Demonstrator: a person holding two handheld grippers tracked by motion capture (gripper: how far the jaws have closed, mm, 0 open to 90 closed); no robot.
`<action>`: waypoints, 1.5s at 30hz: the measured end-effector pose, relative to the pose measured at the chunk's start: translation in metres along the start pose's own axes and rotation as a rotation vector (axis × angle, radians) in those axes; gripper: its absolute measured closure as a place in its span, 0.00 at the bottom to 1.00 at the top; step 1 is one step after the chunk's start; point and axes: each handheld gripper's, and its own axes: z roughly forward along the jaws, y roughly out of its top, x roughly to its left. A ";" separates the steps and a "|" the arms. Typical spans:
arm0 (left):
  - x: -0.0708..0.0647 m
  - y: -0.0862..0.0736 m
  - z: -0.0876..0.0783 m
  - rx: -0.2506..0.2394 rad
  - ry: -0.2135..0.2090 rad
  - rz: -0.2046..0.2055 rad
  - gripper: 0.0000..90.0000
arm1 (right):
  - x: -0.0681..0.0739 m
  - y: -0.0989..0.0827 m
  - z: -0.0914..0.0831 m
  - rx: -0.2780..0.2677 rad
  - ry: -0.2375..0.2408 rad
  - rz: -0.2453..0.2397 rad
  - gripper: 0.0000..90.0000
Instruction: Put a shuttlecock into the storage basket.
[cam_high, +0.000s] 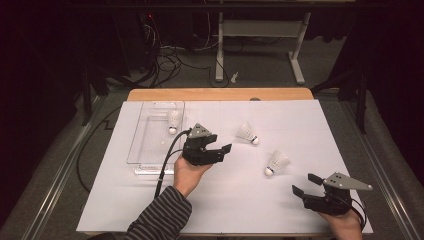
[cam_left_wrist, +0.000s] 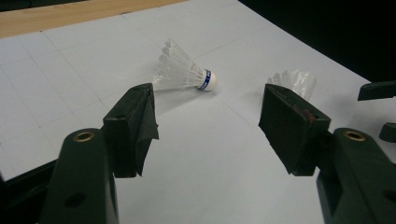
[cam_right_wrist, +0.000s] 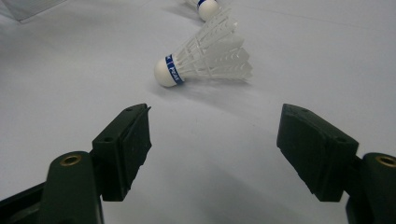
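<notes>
Left tool (cam_high: 220, 145) spread, nothing between the jaws, aimed at the nearer white feather shuttlecock with blue-banded cork (cam_left_wrist: 187, 74) lying on its side on the white-covered bench (cam_high: 225, 200). Right tool (cam_high: 304, 184) also spread and empty, low over the bench, facing the second white shuttlecock (cam_right_wrist: 205, 60). A third shuttlecock (cam_high: 173, 121) sits in the clear plastic tray (cam_high: 145, 145). Best bet: bring the left tool in low, close on the cork rather than the feathers, then carry it to the tray.

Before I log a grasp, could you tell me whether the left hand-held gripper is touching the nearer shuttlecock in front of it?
Apart. In the left gripper view, the left hand-held gripper stands open, with bare white table between its pads and the shuttlecock.
</notes>
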 end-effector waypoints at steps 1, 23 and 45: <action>0.000 0.001 0.001 -0.001 0.001 0.001 0.41 | 0.000 0.000 0.000 0.000 0.000 -0.001 0.29; 0.010 0.005 0.012 0.013 0.029 -0.020 0.42 | 0.000 0.000 0.000 0.002 0.001 -0.002 0.29; 0.006 0.017 0.024 0.023 0.030 0.006 0.42 | 0.000 0.000 0.000 0.000 0.001 -0.002 0.29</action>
